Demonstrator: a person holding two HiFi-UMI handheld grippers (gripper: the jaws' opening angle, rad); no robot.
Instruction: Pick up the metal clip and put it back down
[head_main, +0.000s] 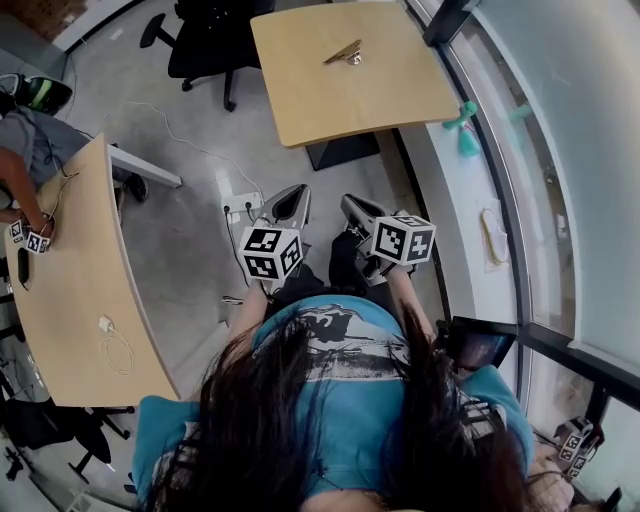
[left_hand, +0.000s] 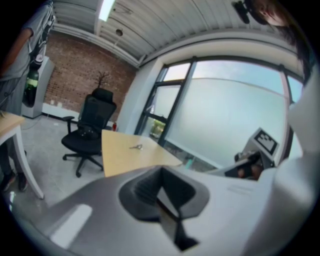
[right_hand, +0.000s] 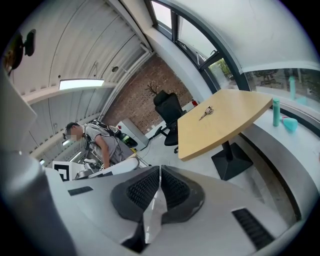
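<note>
Ceiling light (right_hand: 82, 84) escapes head view; metal clip (head_main: 345, 53) doesn't.

One metal clip (head_main: 345, 53), two hand-held grippers (head_main: 288, 205) (head_main: 360, 210)

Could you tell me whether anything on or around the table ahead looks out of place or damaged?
Nothing stands out: the metal clip lies alone on the wooden table, with nothing spilled or visibly broken.

Shiny metal clip (head_main: 343, 54), matt wooden table (head_main: 385, 95)
</note>
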